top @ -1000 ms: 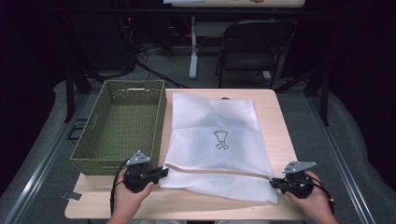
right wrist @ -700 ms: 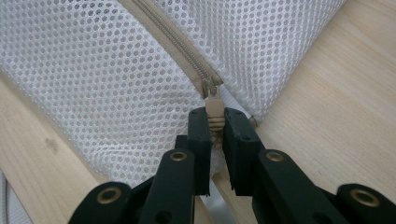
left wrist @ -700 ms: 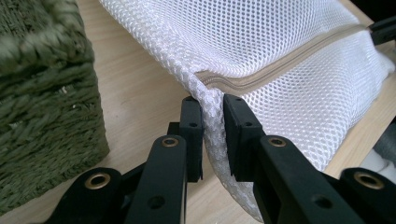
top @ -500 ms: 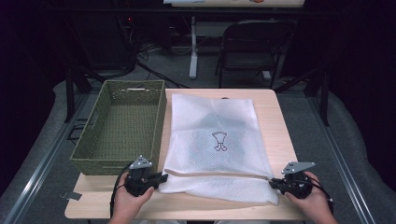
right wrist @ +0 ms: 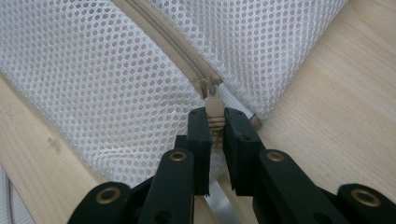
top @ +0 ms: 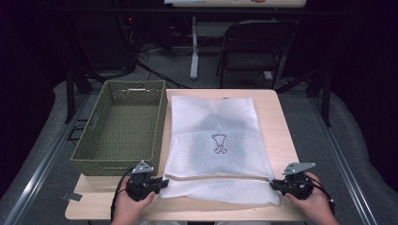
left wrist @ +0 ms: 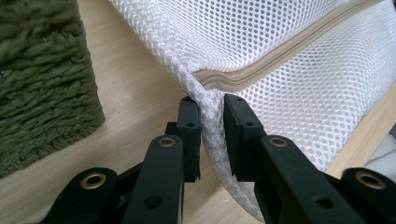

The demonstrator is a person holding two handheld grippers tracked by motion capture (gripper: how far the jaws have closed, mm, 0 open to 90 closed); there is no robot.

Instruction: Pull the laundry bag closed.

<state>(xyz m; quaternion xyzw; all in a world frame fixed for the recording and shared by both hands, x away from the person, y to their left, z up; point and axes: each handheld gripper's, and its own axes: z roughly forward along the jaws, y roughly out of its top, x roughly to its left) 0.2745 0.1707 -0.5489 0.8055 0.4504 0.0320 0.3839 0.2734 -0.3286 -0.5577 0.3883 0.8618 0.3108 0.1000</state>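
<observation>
Two grippers work the same white mesh bag (top: 216,150), which lies flat in the middle of the frame on the pale wooden table (top: 286,140), with its zipper (top: 220,177) running across near the bottom. At the lower left, my left gripper (top: 162,182) is nearly closed, pinching a fold of mesh at the zipper's end, I judge to anchor that corner so the bag cannot slide. At the lower right, my right gripper (top: 274,184) is clamped on the beige zipper pull (right wrist: 214,116), ready to drag it along the track. The mesh is soft, open-holed and slightly bunched where held; the zipper tape is smooth beige. Left of the bag sits a green woven basket (top: 94,140), rectangular and coarse.
</observation>
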